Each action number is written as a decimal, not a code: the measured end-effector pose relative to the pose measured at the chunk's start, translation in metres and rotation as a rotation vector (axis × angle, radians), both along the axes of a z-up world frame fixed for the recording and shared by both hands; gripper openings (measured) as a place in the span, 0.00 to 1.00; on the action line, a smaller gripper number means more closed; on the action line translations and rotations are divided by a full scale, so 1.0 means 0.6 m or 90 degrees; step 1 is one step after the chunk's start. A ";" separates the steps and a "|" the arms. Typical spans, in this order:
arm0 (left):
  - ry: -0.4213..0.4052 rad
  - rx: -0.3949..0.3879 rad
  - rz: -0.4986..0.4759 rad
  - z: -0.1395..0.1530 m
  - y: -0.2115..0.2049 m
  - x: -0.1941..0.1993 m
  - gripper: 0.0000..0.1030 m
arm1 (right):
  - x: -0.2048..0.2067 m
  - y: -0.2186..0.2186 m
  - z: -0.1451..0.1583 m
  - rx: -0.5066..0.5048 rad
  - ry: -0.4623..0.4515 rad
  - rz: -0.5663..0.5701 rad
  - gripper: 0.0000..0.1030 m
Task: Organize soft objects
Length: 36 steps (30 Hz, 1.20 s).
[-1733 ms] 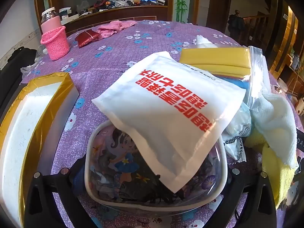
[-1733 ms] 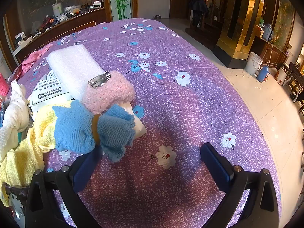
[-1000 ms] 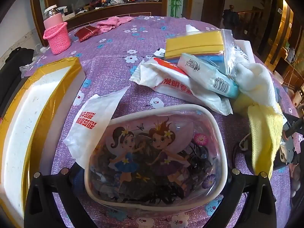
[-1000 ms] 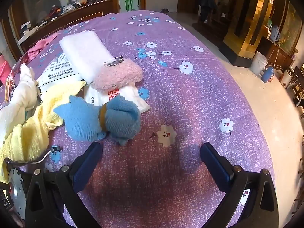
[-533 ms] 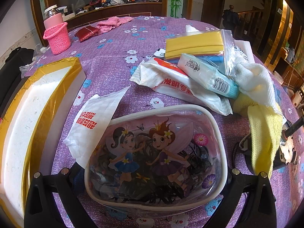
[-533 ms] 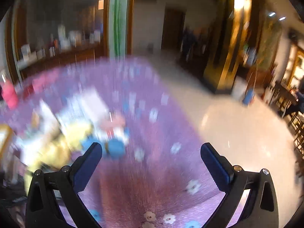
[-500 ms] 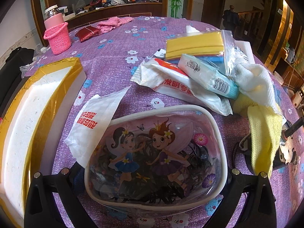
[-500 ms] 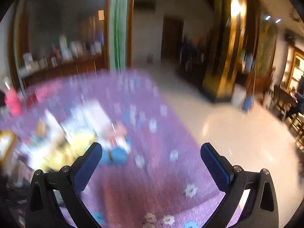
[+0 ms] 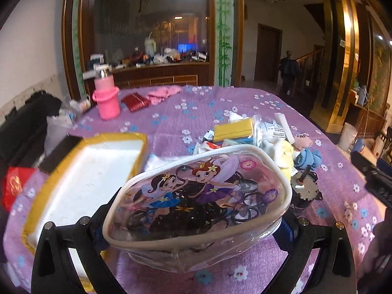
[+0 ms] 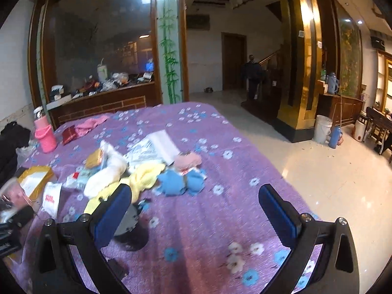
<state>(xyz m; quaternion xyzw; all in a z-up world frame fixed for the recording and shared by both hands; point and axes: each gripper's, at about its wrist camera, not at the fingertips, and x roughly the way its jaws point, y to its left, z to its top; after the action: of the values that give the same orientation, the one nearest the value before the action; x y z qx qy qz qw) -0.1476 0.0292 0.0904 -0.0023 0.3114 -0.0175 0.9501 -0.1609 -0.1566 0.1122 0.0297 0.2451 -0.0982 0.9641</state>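
My left gripper (image 9: 193, 230) is shut on a clear fairy-print pouch (image 9: 196, 196) full of dark hair ties, held in the air above the purple tablecloth. To its left lies a gold-rimmed white foam tray (image 9: 93, 176). A pile of soft things sits mid-table: yellow cloth (image 10: 144, 176), white towel (image 10: 107, 174), blue cloth bundle (image 10: 181, 182), pink fluffy piece (image 10: 188, 160). My right gripper (image 10: 194, 210) hangs open and empty above the cloth, short of the blue bundle.
A pink knitted holder with a bottle (image 9: 106, 100), a red packet (image 9: 134, 101) and pink cloth (image 9: 161, 93) lie at the table's far side. A bagged yellow pack (image 9: 232, 129) rests in the pile. A black stand (image 10: 129, 223) sits near my right gripper. The table edge drops to tiled floor on the right.
My left gripper has lifted the fairy pouch off the table and pulled back. My right gripper swung up and back from the blue bundle, staying open.
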 end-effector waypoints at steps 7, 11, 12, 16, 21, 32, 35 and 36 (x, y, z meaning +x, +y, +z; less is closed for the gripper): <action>0.011 0.017 -0.011 0.003 -0.014 -0.010 1.00 | -0.001 0.026 -0.011 -0.044 0.029 0.006 1.00; 0.006 0.022 -0.016 0.003 -0.025 -0.017 1.00 | -0.005 0.041 -0.012 -0.094 0.036 -0.013 1.00; 0.006 0.021 -0.016 0.001 -0.026 -0.020 1.00 | -0.006 0.045 -0.013 -0.102 0.038 -0.015 1.00; 0.013 0.017 -0.016 -0.001 -0.028 -0.022 1.00 | -0.008 0.060 -0.013 -0.131 0.041 -0.018 1.00; 0.017 0.015 -0.020 -0.004 -0.030 -0.023 1.00 | -0.011 0.072 -0.013 -0.155 0.044 -0.016 1.00; -0.008 0.005 -0.021 0.003 -0.030 -0.035 1.00 | -0.023 0.082 -0.014 -0.198 0.039 -0.037 1.00; -0.010 0.008 -0.021 0.005 -0.033 -0.036 1.00 | -0.022 0.080 -0.016 -0.198 0.043 -0.036 1.00; -0.012 0.009 -0.021 0.006 -0.036 -0.036 1.00 | -0.021 0.079 -0.016 -0.196 0.045 -0.036 1.00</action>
<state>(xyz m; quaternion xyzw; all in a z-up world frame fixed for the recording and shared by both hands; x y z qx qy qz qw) -0.1694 0.0079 0.0938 0.0100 0.3029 -0.0312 0.9525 -0.1736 -0.1093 0.1023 -0.1153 0.2596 -0.1630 0.9448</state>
